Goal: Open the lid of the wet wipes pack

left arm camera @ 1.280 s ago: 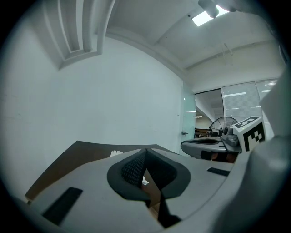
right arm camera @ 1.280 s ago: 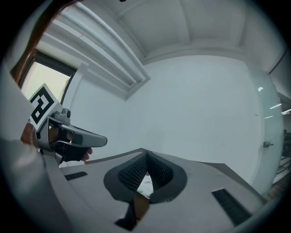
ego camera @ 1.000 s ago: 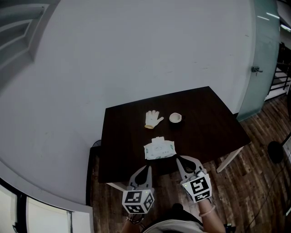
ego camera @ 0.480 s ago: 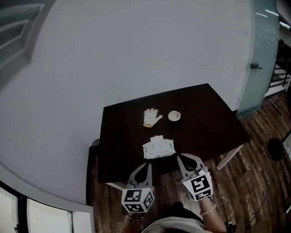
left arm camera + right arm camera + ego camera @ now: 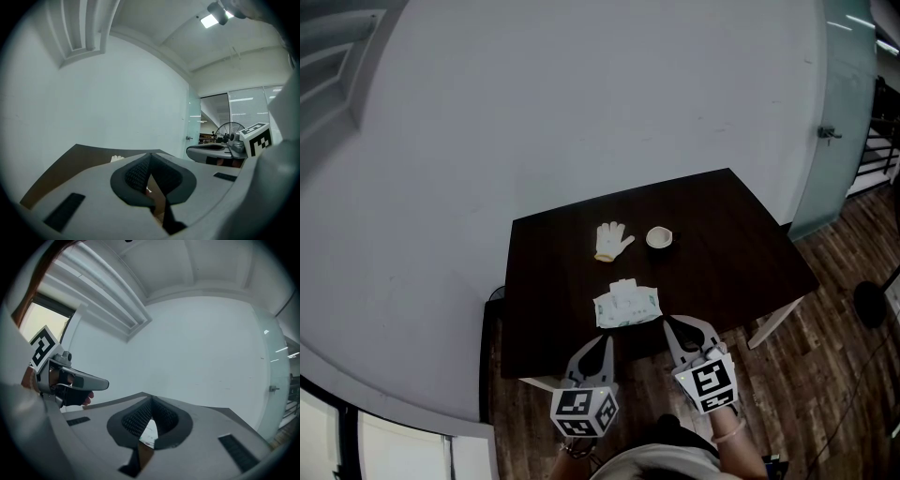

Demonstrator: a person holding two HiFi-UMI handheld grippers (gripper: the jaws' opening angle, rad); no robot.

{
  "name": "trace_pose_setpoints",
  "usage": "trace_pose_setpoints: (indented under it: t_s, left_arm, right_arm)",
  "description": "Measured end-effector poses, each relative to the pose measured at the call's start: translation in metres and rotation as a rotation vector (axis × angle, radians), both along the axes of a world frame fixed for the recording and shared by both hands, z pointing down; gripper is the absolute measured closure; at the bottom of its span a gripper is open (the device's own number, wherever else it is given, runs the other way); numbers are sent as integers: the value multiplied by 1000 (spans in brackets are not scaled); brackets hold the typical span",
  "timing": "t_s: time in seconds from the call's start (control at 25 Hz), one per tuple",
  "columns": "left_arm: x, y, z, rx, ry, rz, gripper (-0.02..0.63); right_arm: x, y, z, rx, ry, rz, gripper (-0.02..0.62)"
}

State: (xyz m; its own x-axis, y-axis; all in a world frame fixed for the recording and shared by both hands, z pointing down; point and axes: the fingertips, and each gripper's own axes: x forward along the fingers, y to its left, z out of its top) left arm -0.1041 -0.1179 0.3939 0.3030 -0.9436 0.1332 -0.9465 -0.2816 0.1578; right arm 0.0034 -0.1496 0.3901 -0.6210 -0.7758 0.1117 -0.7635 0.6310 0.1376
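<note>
The wet wipes pack [image 5: 627, 307], white with green print, lies flat on the dark table [image 5: 722, 244] close to its front edge. My left gripper [image 5: 607, 341] hovers at that edge, just left of the pack and short of it, with its jaws shut and nothing between them. My right gripper [image 5: 667, 322] sits just right of the pack, also shut and empty. In the right gripper view a sliver of the pack [image 5: 149, 432] shows below the closed jaws of the right gripper [image 5: 152, 401]. In the left gripper view the left gripper [image 5: 150, 157] is closed too.
A white glove [image 5: 612, 241] and a small round bowl [image 5: 659, 238] lie farther back on the table. A white wall stands behind it, a glass door [image 5: 839, 141] to the right, and wood floor [image 5: 834, 375] around.
</note>
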Motion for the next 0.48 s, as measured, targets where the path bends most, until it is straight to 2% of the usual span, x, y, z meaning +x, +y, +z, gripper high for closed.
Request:
trace_pose_setpoints:
  t_s: [0.48]
  left_arm:
    - [6, -11, 6, -21, 20, 6, 592]
  right_arm:
    - [-1, -9, 3, -11, -10, -8, 591]
